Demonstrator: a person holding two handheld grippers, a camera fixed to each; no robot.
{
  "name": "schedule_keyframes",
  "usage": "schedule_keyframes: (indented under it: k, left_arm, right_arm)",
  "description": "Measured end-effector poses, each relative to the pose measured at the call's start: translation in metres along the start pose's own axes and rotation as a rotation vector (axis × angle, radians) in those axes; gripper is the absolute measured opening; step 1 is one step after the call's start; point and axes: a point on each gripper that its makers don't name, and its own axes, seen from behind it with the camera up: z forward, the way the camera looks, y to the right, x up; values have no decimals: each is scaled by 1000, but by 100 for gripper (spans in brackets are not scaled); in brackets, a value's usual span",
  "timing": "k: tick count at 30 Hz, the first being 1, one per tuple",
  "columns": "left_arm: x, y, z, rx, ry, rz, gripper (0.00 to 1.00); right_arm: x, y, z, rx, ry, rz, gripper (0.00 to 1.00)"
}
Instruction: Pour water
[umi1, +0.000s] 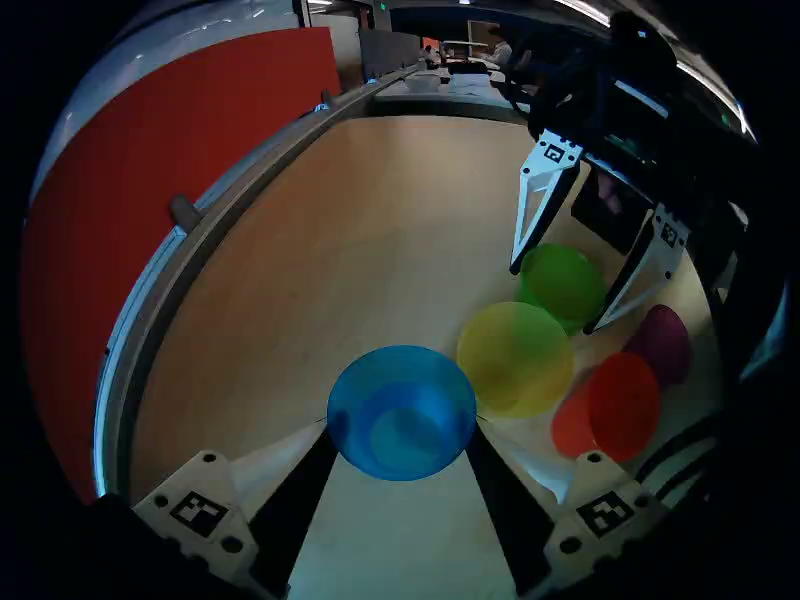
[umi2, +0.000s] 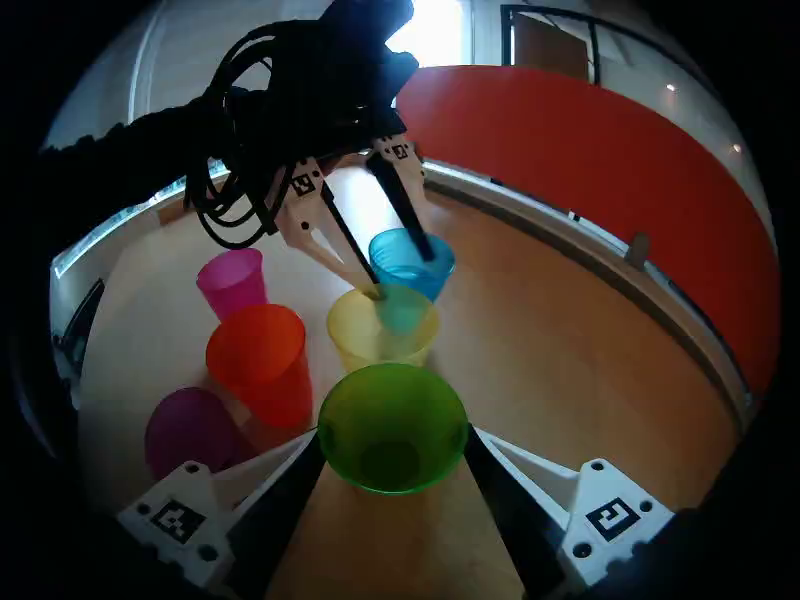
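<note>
Both clenched | my left claw (umi1: 400, 432) on blue cup (umi1: 401, 410) | right claw (umi2: 392, 442) on green cup (umi2: 392, 422) | contents: can't tell

Green cup (umi1: 565, 282): near side was hidden behind the yellow cup (umi1: 515, 358).
Blue cup (umi2: 405, 262): base sat blurred behind the yellow one.
Far desks (umi1: 450, 60): too small to make out.

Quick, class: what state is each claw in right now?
Left claw: shut on the blue cup.
Right claw: shut on the green cup.
</note>
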Motion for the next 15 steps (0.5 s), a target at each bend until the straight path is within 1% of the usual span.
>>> schedule_keyframes:
  k: [4, 9, 15]
  left_arm:
    - [0, 0, 0, 1, 1, 1, 84]
    - [0, 1, 0, -4, 0, 3, 85]
    - [0, 1, 0, -3, 2, 3, 85]
  right_arm:
    - [-2, 1, 2, -4, -3, -3, 98]
    - [-2, 2, 3, -8, 2, -7, 90]
    - [-2, 1, 2, -8, 5, -9, 90]
